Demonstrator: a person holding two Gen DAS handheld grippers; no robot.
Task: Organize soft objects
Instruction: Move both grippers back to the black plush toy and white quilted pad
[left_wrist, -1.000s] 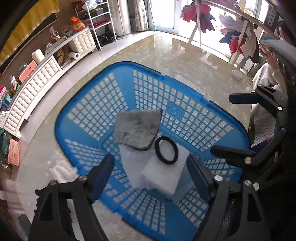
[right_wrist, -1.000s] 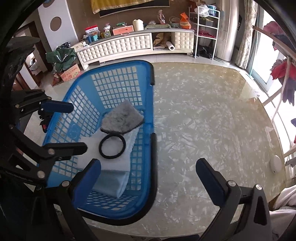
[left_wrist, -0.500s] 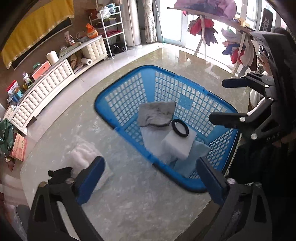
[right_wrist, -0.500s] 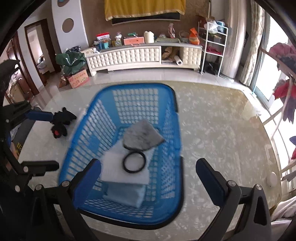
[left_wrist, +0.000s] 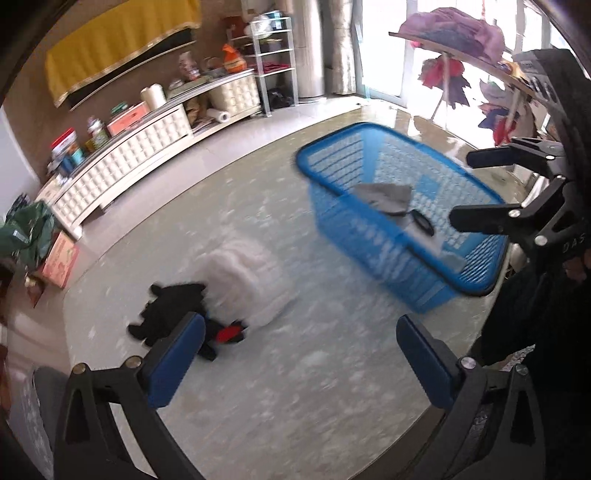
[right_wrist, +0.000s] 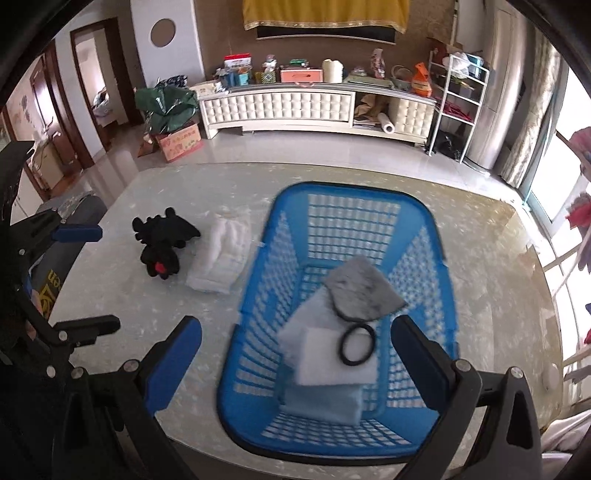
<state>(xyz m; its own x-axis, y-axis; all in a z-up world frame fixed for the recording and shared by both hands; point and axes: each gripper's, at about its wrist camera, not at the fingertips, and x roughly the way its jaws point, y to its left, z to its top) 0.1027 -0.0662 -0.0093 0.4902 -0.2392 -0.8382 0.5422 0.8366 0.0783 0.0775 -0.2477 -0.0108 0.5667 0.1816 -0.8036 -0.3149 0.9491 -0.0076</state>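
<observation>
A blue plastic basket (right_wrist: 266, 258) stands on the marble table (right_wrist: 480, 280). Inside lie a grey furry cloth (right_wrist: 364, 290), a black ring (right_wrist: 357, 345), white pads (right_wrist: 334, 363) and a light blue cloth (right_wrist: 323, 402). A black plush toy (right_wrist: 162, 243) and a folded white fluffy cloth (right_wrist: 221, 258) lie on the table left of the basket. They also show in the left wrist view: toy (left_wrist: 173, 310), white cloth (left_wrist: 247, 277), basket (left_wrist: 369, 236). My left gripper (left_wrist: 299, 354) is open and empty above the table near the toy. My right gripper (right_wrist: 295, 354) is open and empty above the basket's near end.
A white sideboard (right_wrist: 280, 109) with clutter lines the far wall. A metal shelf rack (right_wrist: 456, 107) stands at the right. A clothes rack (left_wrist: 461, 62) stands by the windows. A green bag and a cardboard box (right_wrist: 177, 138) sit on the floor.
Both grippers pulled back from the basket, staying open. The left one swung left, bringing the toy and white cloth into view. The right view shifted left too.
</observation>
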